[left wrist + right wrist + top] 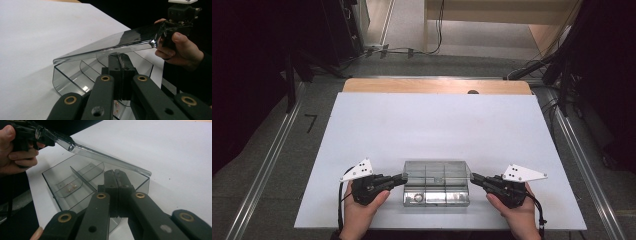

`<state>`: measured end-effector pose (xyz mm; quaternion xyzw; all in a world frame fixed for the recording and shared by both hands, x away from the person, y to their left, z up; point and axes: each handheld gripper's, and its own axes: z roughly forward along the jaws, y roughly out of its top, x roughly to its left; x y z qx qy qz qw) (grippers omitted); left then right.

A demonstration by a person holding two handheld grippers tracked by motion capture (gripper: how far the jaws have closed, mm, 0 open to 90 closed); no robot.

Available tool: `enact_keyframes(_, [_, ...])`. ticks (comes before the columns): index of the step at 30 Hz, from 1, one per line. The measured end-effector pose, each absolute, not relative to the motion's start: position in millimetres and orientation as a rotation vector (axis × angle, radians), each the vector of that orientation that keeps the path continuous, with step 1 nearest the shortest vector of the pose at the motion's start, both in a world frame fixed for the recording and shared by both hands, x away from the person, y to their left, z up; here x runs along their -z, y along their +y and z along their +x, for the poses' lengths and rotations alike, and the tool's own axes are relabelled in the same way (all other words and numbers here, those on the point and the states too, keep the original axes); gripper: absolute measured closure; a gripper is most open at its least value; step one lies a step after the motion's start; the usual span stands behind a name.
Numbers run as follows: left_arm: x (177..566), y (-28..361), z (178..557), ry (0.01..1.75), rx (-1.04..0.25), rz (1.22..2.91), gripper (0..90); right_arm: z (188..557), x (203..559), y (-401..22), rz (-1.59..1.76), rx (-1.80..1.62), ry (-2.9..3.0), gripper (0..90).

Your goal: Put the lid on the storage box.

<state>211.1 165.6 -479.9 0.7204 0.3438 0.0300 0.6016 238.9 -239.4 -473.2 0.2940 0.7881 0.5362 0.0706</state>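
Left tongs (401, 178) and right tongs (475, 178), each pressed together, pinch a clear box's (436, 196) raised lid (436, 170) between them.

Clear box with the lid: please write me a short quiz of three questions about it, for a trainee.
1. True or false: the lid of the clear box is fully closed.
2. Where on the white board does the box stand? A) near the person's edge, between the two hands; B) at the far edge; C) at the left corner.
3. Which grips the lid: the left tool, the right tool, or both?

Key: 1. False: the lid is raised at an angle above the compartments. 2. A. 3. Both, one at each end of the lid.
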Motion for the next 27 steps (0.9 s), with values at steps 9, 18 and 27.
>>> enact_keyframes(9, [486, 166, 205, 0.802, -0.047, 1.665, 89.3, 232, 478, -236, 0.879, -1.608, 2.378, 87.5])
enact_keyframes(18, [493, 168, 198, 0.817, -0.036, 1.67, 89.3, 226, 486, -234, 0.87, -1.595, 2.387, 87.1])
enact_keyframes(27, [501, 169, 193, 0.849, -0.022, 1.671, 89.3, 221, 491, -233, 0.852, -1.573, 2.408, 86.9])
